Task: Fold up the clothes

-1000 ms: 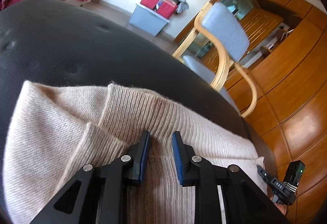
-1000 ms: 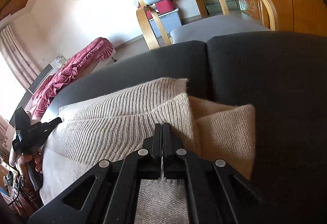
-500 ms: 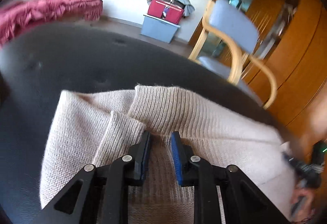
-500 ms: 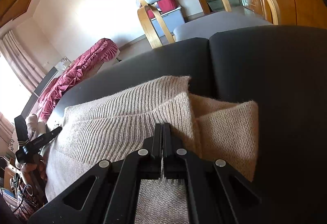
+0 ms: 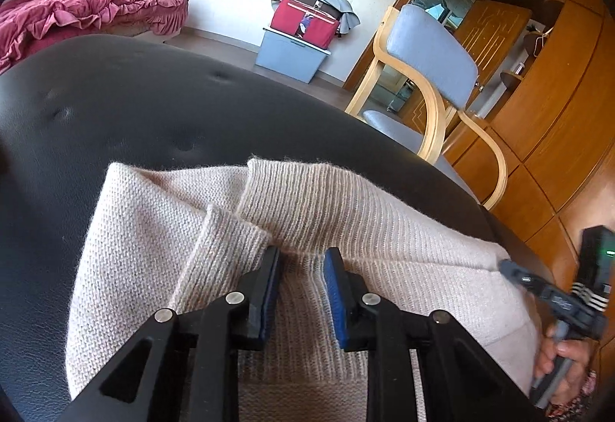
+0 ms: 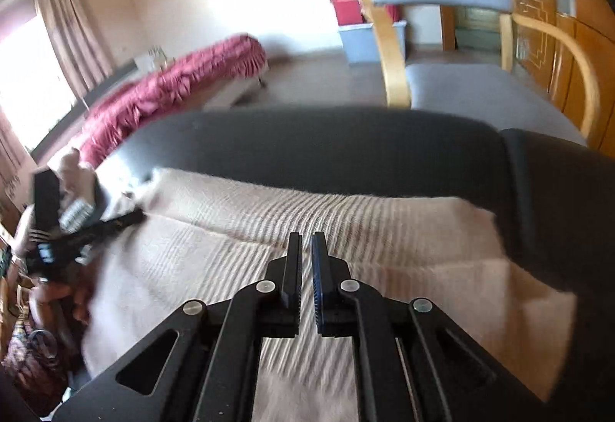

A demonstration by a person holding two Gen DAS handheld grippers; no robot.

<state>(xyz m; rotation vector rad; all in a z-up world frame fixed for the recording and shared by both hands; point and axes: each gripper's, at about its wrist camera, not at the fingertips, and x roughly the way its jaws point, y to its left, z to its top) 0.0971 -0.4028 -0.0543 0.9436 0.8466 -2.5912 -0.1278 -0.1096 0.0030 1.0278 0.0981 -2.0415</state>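
Note:
A beige knit sweater [image 5: 161,229] lies folded on a black leather seat [image 5: 153,106]; it also shows in the right wrist view [image 6: 230,268]. My left gripper [image 5: 301,260] is open, its blue pads just over a ribbed fold, holding nothing. My right gripper [image 6: 306,243] is slightly open above the sweater's ribbed band, empty. The right gripper shows in the left wrist view [image 5: 519,274] at the sweater's right edge. The left gripper shows in the right wrist view [image 6: 127,220] at its left edge.
A wooden armchair with grey cushions [image 5: 430,56] stands behind the seat. A blue bin with a red bag [image 5: 296,49] is by the far wall. A bed with a red cover [image 5: 84,6] is at the left. Wooden cabinets [image 5: 557,114] stand at the right.
My right gripper has let go of the sweater edge, opened slightly and lifted, swinging left. The fold it held now lies flat. My left gripper has stayed open over the sweater.

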